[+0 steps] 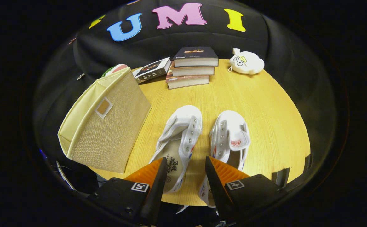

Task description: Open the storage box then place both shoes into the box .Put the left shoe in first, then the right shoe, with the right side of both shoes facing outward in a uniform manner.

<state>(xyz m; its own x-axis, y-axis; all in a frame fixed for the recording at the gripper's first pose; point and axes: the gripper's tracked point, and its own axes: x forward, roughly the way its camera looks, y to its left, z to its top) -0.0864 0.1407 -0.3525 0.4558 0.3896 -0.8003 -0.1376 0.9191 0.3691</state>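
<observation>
Two white canvas shoes lie side by side on the round wooden table (265, 104), toes pointing away from me. The left shoe (180, 138) reaches with its heel between my fingers; the right shoe (230, 135) lies beside and partly under the right finger. A beige fabric storage box (107, 126) stands left of the shoes, its lid side tilted up. My gripper (185, 164) hovers open above the shoes' heels, its fingers pressing on nothing.
A stack of three books (192, 66) sits beyond the shoes, with another book (151, 69) leaning to its left. A white plush toy (246, 63) rests at the far right. Something red and green (114, 69) peeks out behind the box.
</observation>
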